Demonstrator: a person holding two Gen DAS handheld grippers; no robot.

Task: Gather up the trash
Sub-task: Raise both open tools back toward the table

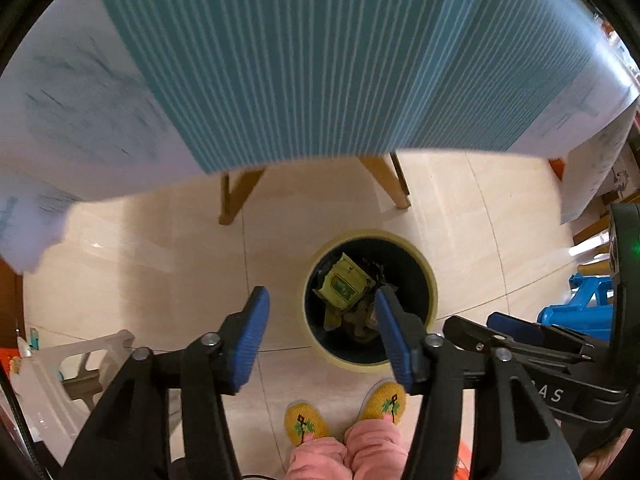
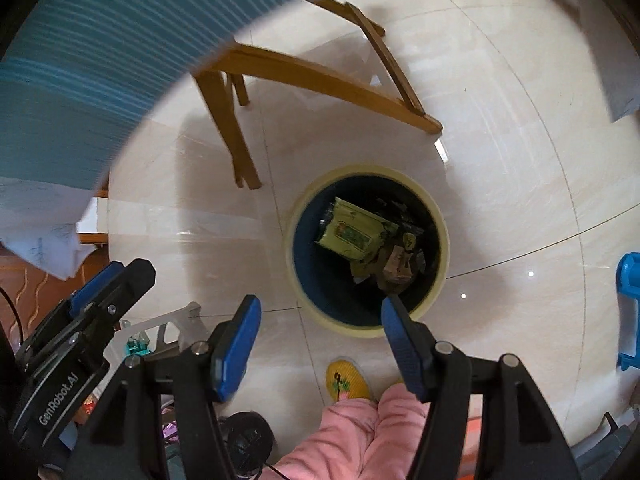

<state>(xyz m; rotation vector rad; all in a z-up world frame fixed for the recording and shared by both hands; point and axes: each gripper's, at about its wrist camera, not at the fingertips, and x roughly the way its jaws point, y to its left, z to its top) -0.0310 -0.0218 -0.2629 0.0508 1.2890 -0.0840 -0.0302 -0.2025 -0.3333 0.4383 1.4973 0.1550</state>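
A round bin with a pale yellow rim (image 1: 430, 280) (image 2: 440, 232) stands on the tiled floor below both grippers. Inside it lie a yellow-green wrapper (image 1: 342, 284) (image 2: 352, 236) and several darker scraps of trash (image 2: 398, 270). My left gripper (image 1: 320, 304) points down beside and over the bin's near rim, its blue pads apart with nothing between them. My right gripper (image 2: 320, 312) hangs over the bin's near edge, open and empty too. Each gripper also shows in the other's view: the right gripper (image 1: 516, 332) at the right side, the left gripper (image 2: 108, 280) at the lower left.
A table with a teal striped cloth (image 1: 320, 60) (image 2: 80, 60) over white paper overhangs the floor, on wooden legs (image 1: 236, 196) (image 2: 228, 120). A person's yellow slippers (image 1: 304, 420) and pink trouser legs (image 2: 360, 432) are near the bin. A blue stool (image 1: 576, 308) stands right, a white one (image 1: 60, 372) left.
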